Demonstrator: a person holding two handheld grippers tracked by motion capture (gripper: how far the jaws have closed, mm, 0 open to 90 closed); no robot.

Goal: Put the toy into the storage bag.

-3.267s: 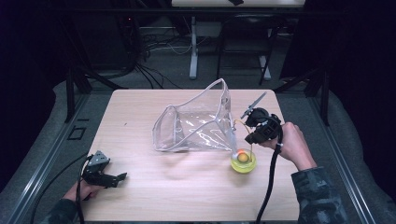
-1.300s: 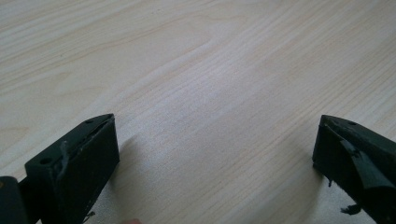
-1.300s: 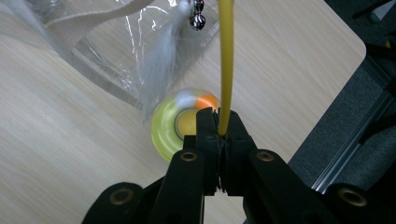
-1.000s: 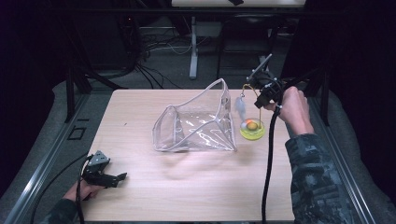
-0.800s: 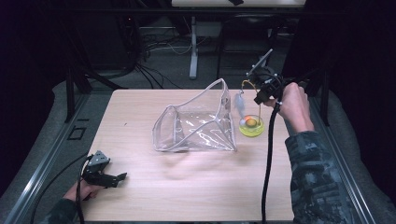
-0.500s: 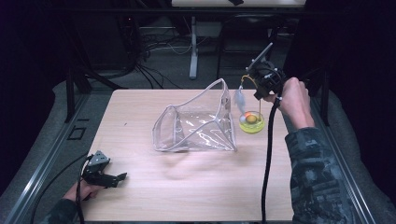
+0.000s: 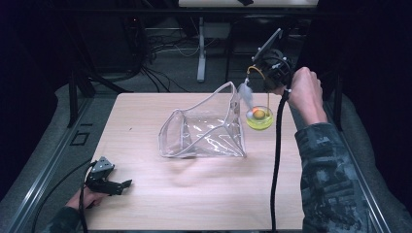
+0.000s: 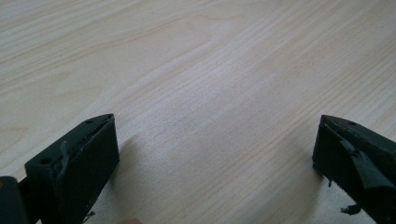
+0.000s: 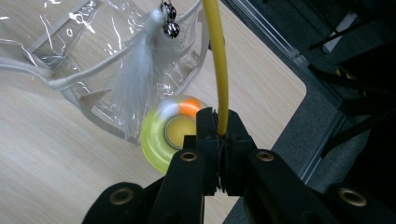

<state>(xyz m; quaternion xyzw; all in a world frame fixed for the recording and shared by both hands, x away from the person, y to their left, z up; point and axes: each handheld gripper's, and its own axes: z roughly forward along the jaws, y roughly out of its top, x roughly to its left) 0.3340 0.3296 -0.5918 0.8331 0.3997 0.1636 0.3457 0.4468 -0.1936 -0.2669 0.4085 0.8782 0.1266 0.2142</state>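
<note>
A cat toy has a yellow ring base (image 7: 259,119) holding an orange ball (image 9: 189,106), with a thin yellow wire (image 9: 215,56) rising from it. A white feather (image 9: 135,79) with small bells (image 9: 170,28) dangles from the wire's end. My right gripper (image 7: 266,77) is raised at the table's far right, shut on the wire (image 7: 268,97), and the base hangs below it beside the clear plastic bag (image 7: 204,128). The bag's mouth faces right, toward the toy. My left gripper (image 7: 119,185) rests at the near left of the table, open, with nothing between its jaws (image 8: 215,144).
The light wooden table (image 7: 194,199) has a rounded far right corner (image 9: 299,88) close to the toy. Beyond it lie dark floor, metal rails and cables. The right gripper's black cable (image 7: 276,160) hangs down across the table's right side.
My right gripper has carried the toy up and away from the near right toward the far right, beside the bag's mouth. The left gripper has stayed still.
</note>
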